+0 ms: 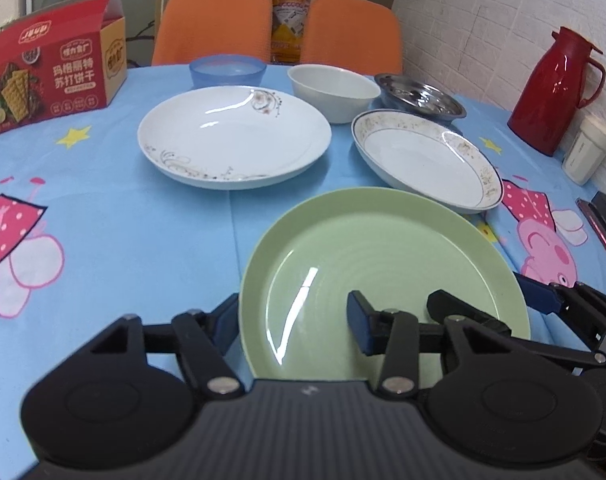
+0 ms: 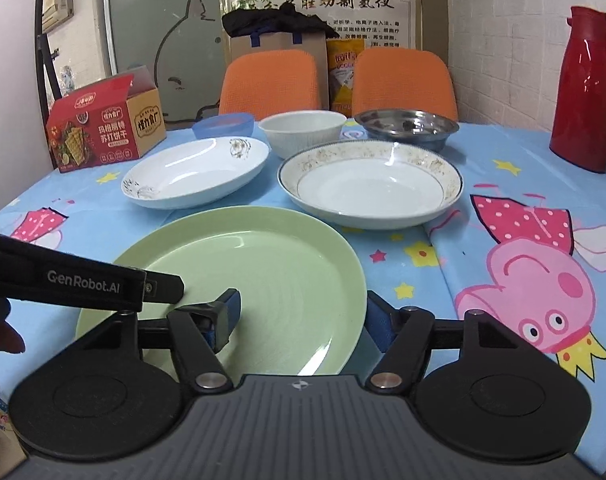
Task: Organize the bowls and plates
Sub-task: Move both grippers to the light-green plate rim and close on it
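Green plate [image 1: 383, 280]: it is laid nearest the camera on the blue cartoon tablecloth [image 1: 103, 208], flat and empty, with both tools brought to its rim, which suggests it is meant to be lifted first.
Left gripper [image 1: 295, 320]: it is held wide open, one finger outside the plate's left edge and the other over the plate's inside, so the left rim is straddled; nothing is clamped yet.
Right gripper [image 2: 303, 316]: it is likewise held open, its left finger over the plate's inside and its right finger just outside the right edge; no grip is seen, though whether the pads touch the rim cannot be told through the fisheye.
Floral plate [image 1: 235, 136]: it is set behind the green plate to the left, well apart from it, possibly as a base for stacking.
Gold-rimmed plate [image 1: 427, 160]: it is set to the right, its near edge just beside the green plate's far rim.
Bowls: the blue bowl [image 1: 227, 70], white bowl [image 1: 333, 90] and steel bowl [image 1: 421, 98] are ranged in a row at the back, ungrouped.
Two-sided hold: opposite edges are approached, presumably so the wide, shallow plate can be raised level.
Task progress: nothing is stacked yet.
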`<state>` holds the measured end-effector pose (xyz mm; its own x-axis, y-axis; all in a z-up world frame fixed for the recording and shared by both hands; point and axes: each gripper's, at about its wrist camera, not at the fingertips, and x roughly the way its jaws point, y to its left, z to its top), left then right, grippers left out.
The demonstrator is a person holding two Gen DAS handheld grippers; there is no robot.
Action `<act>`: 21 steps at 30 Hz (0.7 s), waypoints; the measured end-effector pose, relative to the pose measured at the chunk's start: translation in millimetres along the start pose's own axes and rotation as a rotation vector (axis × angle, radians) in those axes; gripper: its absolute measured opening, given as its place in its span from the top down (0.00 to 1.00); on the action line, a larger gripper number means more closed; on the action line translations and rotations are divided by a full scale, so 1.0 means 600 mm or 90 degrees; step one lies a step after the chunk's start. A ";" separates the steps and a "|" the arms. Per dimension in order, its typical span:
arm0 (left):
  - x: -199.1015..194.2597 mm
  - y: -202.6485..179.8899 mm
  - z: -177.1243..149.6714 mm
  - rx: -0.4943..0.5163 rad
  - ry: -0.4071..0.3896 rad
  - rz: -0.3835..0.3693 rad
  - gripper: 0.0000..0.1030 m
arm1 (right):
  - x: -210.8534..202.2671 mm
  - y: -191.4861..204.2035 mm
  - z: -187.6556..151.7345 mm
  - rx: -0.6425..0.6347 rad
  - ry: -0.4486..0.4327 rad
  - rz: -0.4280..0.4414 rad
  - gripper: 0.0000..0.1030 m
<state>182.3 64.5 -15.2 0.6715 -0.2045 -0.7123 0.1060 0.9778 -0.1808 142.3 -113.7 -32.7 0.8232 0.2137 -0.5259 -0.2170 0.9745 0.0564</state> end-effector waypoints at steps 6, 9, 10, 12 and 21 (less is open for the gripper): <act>-0.054 0.074 -0.008 -0.037 -0.022 0.093 0.57 | 0.005 0.072 0.013 -0.022 -0.017 0.073 0.00; -0.066 0.119 -0.014 -0.061 -0.019 0.133 0.57 | 0.025 0.117 0.014 -0.037 -0.003 0.118 0.00; -0.069 0.132 -0.016 -0.067 -0.019 0.142 0.57 | 0.032 0.130 0.014 -0.042 0.001 0.130 0.00; -0.071 0.151 -0.018 -0.076 -0.017 0.152 0.57 | 0.041 0.152 0.014 -0.050 0.008 0.149 0.00; -0.041 0.166 -0.015 -0.072 -0.011 0.139 0.57 | 0.069 0.173 0.015 -0.064 0.034 0.129 0.00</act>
<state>169.7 166.3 -22.0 0.6824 0.0137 -0.7309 -0.1261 0.9870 -0.0992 158.5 -3.3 -40.6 0.7288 0.3983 -0.5570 -0.4285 0.8998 0.0827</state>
